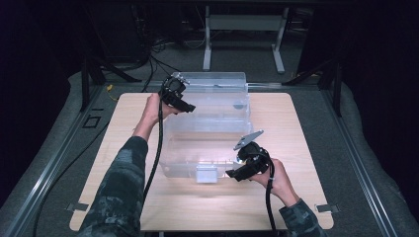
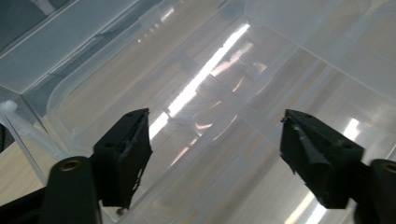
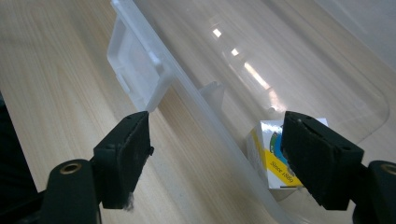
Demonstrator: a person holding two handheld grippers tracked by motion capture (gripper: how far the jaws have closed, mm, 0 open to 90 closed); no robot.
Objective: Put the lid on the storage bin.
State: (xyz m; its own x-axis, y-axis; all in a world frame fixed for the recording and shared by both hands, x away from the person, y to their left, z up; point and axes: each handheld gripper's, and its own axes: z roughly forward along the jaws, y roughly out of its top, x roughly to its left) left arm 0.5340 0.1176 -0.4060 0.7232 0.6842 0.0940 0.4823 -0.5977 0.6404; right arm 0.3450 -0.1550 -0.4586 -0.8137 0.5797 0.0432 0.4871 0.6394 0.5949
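A clear plastic storage box sits in the middle of the wooden table, its lid standing open at the far side. The left tool is at the box's far left corner, by the raised lid. In the left gripper view its jaws stand well apart with only clear plastic seen past them — no pad presses on anything, so this tool is released.

The right tool is at the box's near edge, just right of the white latch. In the right gripper view the jaws are spread wide and straddle the box's rim: one jaw lies over the table outside the box, the other over the inside, neither visibly touching the rim — released as well. The latch juts from the rim ahead of the jaws. Inside the box, close by the right-hand jaw, lies a small carton with yellow, white and blue print.
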